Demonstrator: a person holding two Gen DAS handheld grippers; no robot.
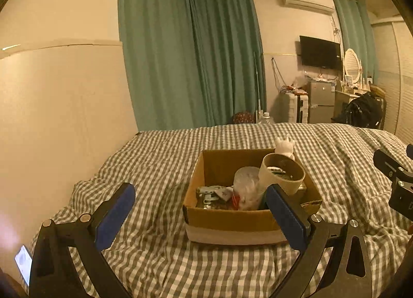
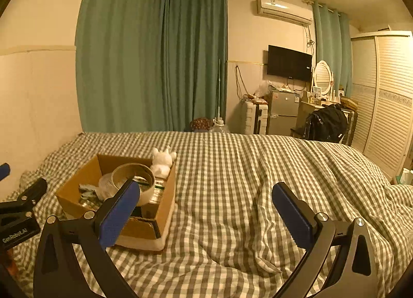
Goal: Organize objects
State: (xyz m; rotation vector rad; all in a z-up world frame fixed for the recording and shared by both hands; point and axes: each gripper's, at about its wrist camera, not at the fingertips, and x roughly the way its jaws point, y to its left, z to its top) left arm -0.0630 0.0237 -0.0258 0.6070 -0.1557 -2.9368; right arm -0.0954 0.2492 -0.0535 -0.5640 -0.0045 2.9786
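Note:
An open cardboard box (image 1: 232, 220) (image 2: 160, 210) rests on the checked bedspread. Inside it lean a wide tape roll (image 1: 282, 174) (image 2: 134, 178), a crumpled clear plastic bag (image 1: 246, 184) and small metal and paper items (image 1: 214, 194). A white plush toy (image 1: 284, 146) (image 2: 162, 159) sits at the box's far right corner. My left gripper (image 1: 201, 210) is open, hovering just in front of the box, holding nothing. My right gripper (image 2: 206, 207) is open over bare bedding to the right of the box, also holding nothing.
The checked bedspread (image 2: 258, 169) is rumpled, with folds to the right. A wall runs along the bed's left side. A phone (image 1: 23, 263) lies at the near left. Beyond the bed stand green curtains (image 2: 155, 65), a small fridge (image 2: 282, 112) and a louvred wardrobe (image 2: 387, 96).

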